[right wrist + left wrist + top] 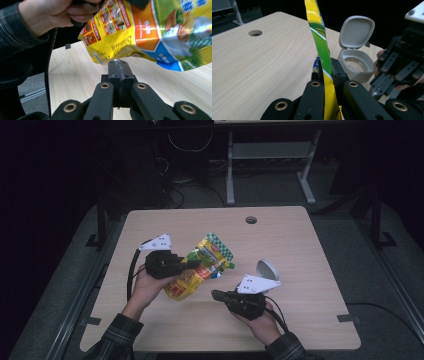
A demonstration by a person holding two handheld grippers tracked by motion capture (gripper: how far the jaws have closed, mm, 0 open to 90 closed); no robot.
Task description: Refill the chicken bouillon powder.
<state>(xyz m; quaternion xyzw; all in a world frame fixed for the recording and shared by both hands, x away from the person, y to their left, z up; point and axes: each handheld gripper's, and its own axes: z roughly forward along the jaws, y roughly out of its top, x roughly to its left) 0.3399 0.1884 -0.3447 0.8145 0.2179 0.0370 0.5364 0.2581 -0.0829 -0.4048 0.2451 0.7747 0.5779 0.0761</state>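
One yellow pouch (200, 267) is clamped by the left gripper (192, 264); one white flip-lid container (266, 270) stands right; the right gripper (215, 294) is closed, empty.

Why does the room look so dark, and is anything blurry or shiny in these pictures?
High view: light falls on the table; the room behind is nearly black. Left gripper view: the snack bag close to the lens looks soft, the open white container clearer. Right gripper view: glare streaks the bag's foil.
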